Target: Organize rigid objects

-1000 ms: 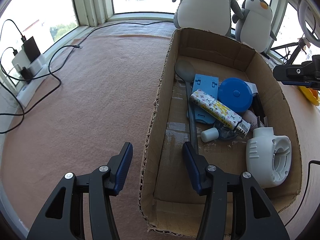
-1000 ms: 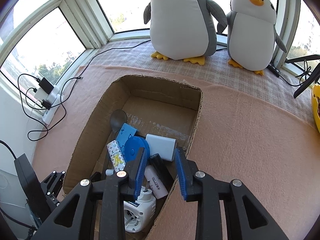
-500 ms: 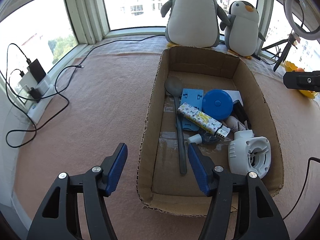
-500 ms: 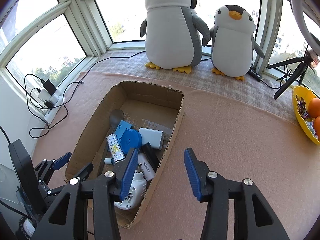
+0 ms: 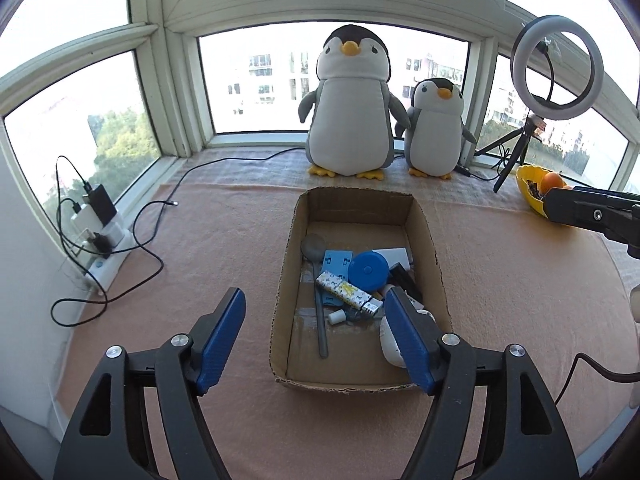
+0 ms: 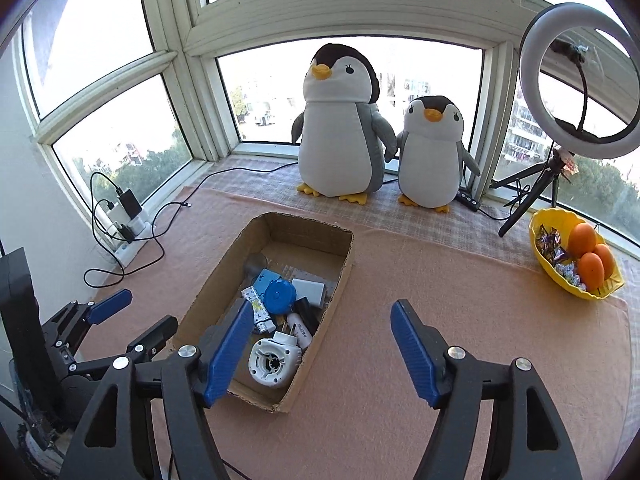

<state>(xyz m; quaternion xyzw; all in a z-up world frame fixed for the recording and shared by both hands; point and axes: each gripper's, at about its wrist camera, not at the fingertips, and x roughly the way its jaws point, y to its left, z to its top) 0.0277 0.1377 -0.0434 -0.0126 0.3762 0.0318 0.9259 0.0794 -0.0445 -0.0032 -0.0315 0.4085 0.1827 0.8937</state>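
Above a pink cloth-covered window ledge, I hold my left gripper (image 5: 316, 332) and my right gripper (image 6: 320, 344) in the air, each with its blue-padded jaws spread wide and nothing between them. The open brown cardboard box (image 5: 285, 280) sits on the cloth below and ahead of both, with all the rigid items lying inside it: a grey long-handled spoon (image 5: 318, 280) along the left side, a light blue flat plastic piece (image 5: 338, 261), a round blue disc-shaped case (image 5: 368, 271), a white patterned tube (image 5: 347, 293) lying diagonally across the middle, a white rectangular block (image 6: 307, 289) toward the far right corner and a white round handheld fan (image 6: 274, 363) at the near right end. In the right wrist view, my left gripper (image 6: 120, 320) shows at the lower left, beside the box's near corner. Two plush grey-and-white penguins (image 5: 350, 116) stand on the sill behind the box, with a white ring light on a tripod (image 6: 576, 80) and a yellow bowl of oranges (image 6: 576, 256) to the right. A white power strip with black cables (image 5: 100, 236) lies at the left.
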